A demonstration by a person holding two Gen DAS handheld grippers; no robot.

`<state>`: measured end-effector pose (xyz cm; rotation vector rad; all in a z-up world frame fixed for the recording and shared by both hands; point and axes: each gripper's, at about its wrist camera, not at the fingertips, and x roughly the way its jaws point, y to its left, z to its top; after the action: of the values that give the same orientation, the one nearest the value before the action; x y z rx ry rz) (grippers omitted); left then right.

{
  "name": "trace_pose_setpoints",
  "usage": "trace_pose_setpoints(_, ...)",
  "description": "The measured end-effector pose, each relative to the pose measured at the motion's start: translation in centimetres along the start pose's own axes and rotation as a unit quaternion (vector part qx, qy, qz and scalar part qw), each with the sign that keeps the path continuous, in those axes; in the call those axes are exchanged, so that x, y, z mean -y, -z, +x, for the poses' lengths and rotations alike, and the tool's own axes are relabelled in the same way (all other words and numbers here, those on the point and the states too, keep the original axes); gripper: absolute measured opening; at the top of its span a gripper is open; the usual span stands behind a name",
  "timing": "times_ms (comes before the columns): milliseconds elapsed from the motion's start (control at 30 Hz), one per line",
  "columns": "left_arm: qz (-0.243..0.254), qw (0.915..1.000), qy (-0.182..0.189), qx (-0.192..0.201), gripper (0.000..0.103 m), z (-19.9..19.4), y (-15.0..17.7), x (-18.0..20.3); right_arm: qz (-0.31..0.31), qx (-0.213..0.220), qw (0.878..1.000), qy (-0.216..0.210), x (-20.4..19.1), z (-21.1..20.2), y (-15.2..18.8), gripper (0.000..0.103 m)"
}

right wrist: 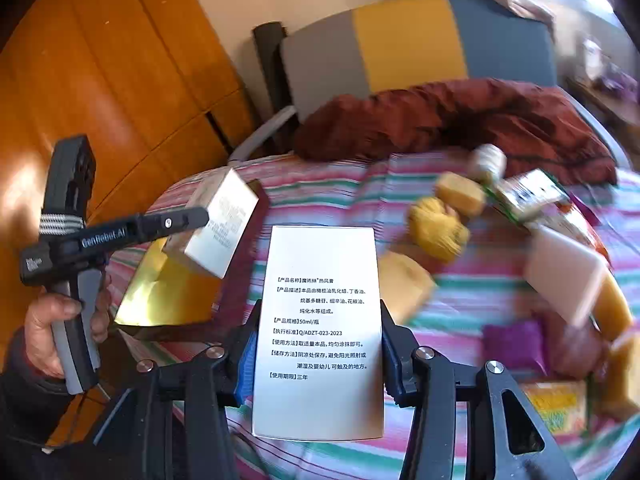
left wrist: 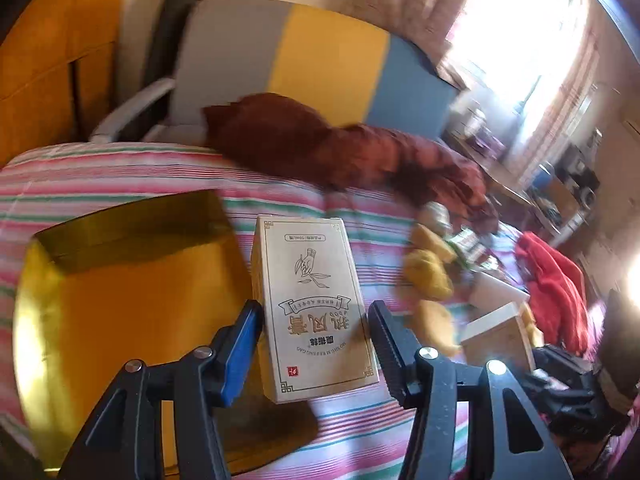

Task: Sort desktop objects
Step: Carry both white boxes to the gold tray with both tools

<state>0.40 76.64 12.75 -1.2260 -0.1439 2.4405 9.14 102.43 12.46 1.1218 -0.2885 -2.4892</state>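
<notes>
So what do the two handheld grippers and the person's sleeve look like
Both grippers are black plastic with silver pivot bolts and blue pads on ribbed jaws. The left gripper carries white "GenRobot.AI" lettering, a striped band and a grey handle. The right gripper looks the same. The sleeve is dark.

Both wrist views look steeply down, close, sharing the striped cloth (left wrist: 360,432).

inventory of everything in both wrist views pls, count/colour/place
cream cartons: 2, cream with printed text, one in the left hand-held gripper, one in the right
gold tray: 1, gold, on striped cloth, left
striped cloth: 1, pink, green and white, over the surface
maroon cloth: 1, far edge
loose items: several, mostly yellow, one purple, right; blurred
chair: 1, grey, yellow, blue, behind
left hand-held gripper: black
right hand-held gripper: black
hand: 1, on the left handle
</notes>
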Motion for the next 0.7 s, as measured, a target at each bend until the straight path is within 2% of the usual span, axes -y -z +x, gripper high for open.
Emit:
trace_pose_setpoints(200,-0.042,0.9971,-0.064,0.007,0.056,-2.5,1.1,-7.7,-0.048,-0.030,0.997,-0.047,-6.1,3.3,-3.0,0.050)
trace_pose_setpoints(433,-0.077,0.9892,-0.124,-0.001,0.056,-3.0,1.1,-15.5,-0.107,-0.090,0.988,-0.064,-13.4,9.7,-5.1,0.050)
trace_pose_setpoints(500,-0.086,0.9873,-0.134,-0.003,0.055,-2.7,0.6,-17.2,-0.114,-0.104,0.986,-0.066,-14.7,11.3,-5.4,0.050)
trace_pose_setpoints(533,-0.092,0.9864,-0.136,-0.005,0.045,-2.3,0.3,-18.2,-0.117,-0.113,0.984,-0.067,-15.4,12.2,-5.5,0.050)
trace_pose_setpoints(633,-0.106,0.9826,-0.152,-0.007,0.045,-1.2,-0.5,-20.2,-0.121,-0.133,0.981,-0.075,-17.1,14.3,-5.2,0.050)
trace_pose_setpoints(700,-0.115,0.9819,-0.150,-0.008,0.045,-0.5,-0.8,-20.9,-0.126,-0.144,0.978,-0.078,-17.8,15.3,-4.8,0.050)
